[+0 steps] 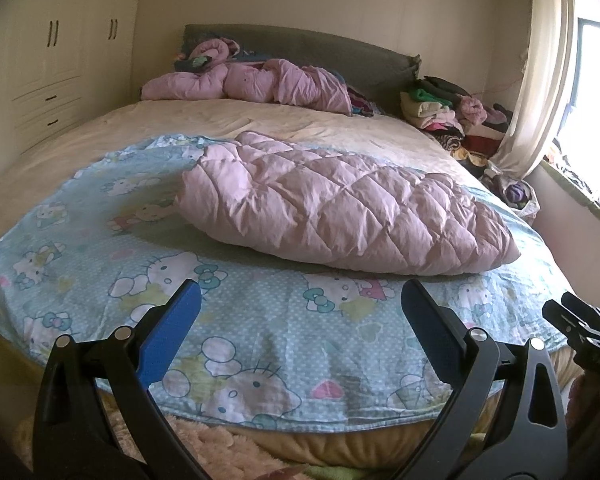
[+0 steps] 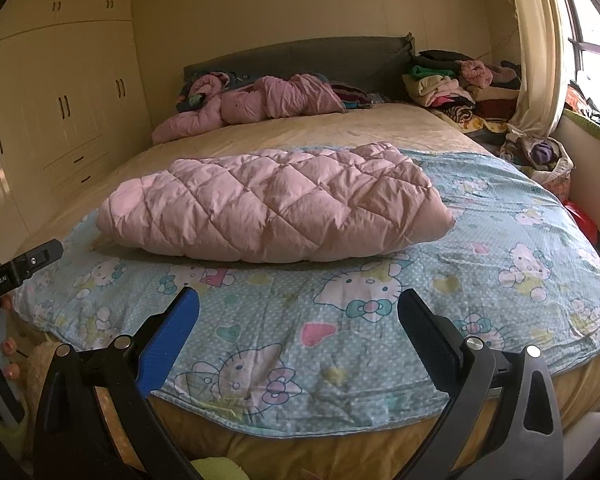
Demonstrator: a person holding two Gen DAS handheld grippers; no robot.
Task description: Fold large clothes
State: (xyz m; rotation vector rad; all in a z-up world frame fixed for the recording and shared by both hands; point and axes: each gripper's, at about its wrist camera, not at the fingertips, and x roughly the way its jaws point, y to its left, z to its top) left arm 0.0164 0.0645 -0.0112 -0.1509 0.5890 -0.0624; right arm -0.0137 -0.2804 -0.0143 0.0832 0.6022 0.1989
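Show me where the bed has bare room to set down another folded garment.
Free: the cream sheet between the folded pink quilted garment and the crumpled pink jacket; the cartoon sheet right of the folded garment. Crowded: the clothes pile by the curtain.

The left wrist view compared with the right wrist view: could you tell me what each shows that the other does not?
Only the left wrist view shows the right gripper's body at its right edge. Only the right wrist view shows a red item beside the bed. Both share the folded pink quilted coat on the cartoon-cat sheet, the crumpled pink garment by the headboard, and open, empty grippers: left, right.
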